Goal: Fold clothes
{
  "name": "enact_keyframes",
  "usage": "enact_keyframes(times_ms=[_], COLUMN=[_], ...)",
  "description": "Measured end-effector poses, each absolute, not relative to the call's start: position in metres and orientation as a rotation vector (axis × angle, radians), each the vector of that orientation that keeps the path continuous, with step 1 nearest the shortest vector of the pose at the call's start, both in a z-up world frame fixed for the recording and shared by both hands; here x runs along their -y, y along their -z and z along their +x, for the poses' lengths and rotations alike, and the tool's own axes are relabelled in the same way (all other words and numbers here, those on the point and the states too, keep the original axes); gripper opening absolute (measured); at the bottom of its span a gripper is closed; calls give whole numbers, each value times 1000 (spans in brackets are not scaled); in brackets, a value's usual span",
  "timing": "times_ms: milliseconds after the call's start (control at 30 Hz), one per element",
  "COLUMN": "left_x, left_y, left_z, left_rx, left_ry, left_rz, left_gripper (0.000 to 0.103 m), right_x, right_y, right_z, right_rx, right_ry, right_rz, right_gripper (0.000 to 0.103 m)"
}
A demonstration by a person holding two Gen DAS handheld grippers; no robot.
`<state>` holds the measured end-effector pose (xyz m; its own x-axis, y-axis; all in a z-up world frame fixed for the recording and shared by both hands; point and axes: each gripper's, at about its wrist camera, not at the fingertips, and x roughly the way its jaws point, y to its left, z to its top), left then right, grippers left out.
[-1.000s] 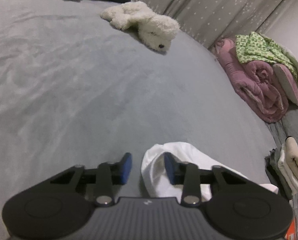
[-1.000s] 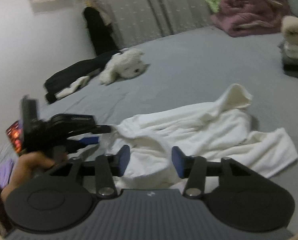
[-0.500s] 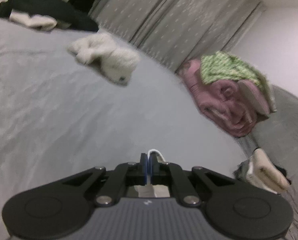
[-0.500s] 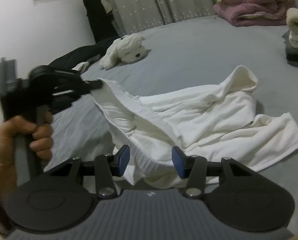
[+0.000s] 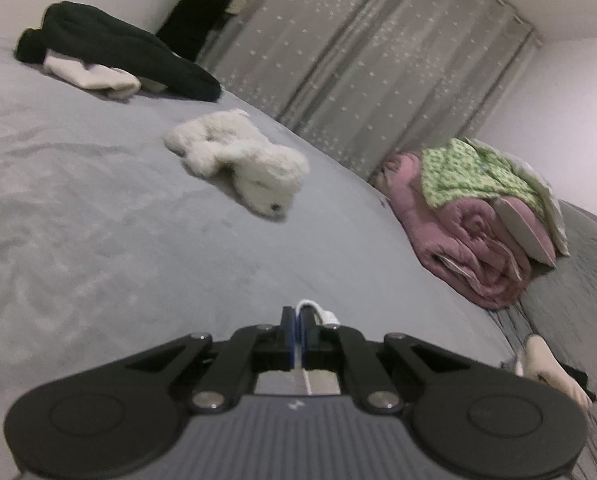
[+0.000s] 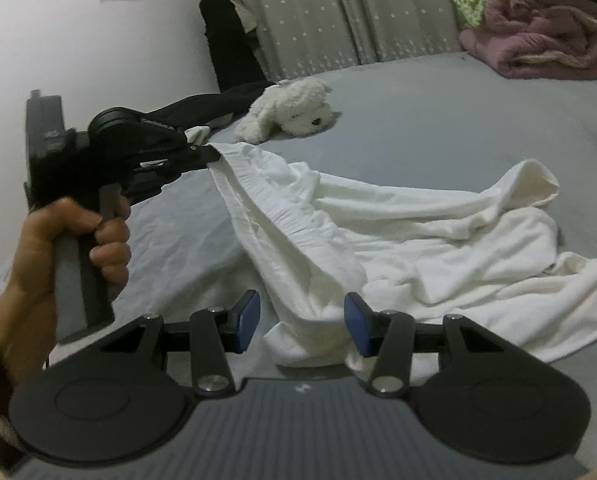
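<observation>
A crumpled white garment [image 6: 398, 236] lies on the grey bed [image 6: 438, 128]. My left gripper [image 5: 298, 334] is shut on the garment's ribbed edge, a white bit of which [image 5: 318, 312] pokes past the pads. In the right wrist view the left gripper [image 6: 212, 155] holds that edge lifted above the bed. My right gripper [image 6: 300, 322] is open, with a hanging fold of the garment between its blue pads [image 6: 247, 320].
A white plush dog [image 5: 238, 164] lies mid-bed. Black and cream clothes [image 5: 110, 60] lie far left. Rolled pink and green bedding [image 5: 478, 216] sits at the right by the grey curtain [image 5: 358, 60]. Folded clothes [image 5: 550, 372] sit at the right edge.
My left gripper closed on the white garment's edge and lifted it up off the bed. The right gripper stayed open and moved closer under the hanging fold.
</observation>
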<state>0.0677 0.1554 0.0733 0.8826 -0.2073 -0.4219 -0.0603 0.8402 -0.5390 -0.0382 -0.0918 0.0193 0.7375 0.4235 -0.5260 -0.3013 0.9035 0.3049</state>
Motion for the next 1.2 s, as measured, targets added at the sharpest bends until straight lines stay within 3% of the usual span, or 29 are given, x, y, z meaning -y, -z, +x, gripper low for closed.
enact_keyframes(times_ms=[500, 600, 667, 1200], left_x=[-196, -193, -190, -159], left_y=[-46, -45, -44, -30], left_z=[82, 69, 60, 5], left_rx=[-575, -624, -656, -908], left_ry=[-56, -32, -15, 168], left_rz=[-605, -595, -589, -618], left_gripper=[4, 16, 36, 51], right_x=[78, 85, 90, 118], right_y=[-6, -6, -6, -9], right_z=[-35, -36, -38, -38], right_rx=[-639, -641, -642, -635], right_ry=[-373, -359, -351, -299], right_rz=[120, 111, 100, 46], right_gripper=[51, 51, 51, 51])
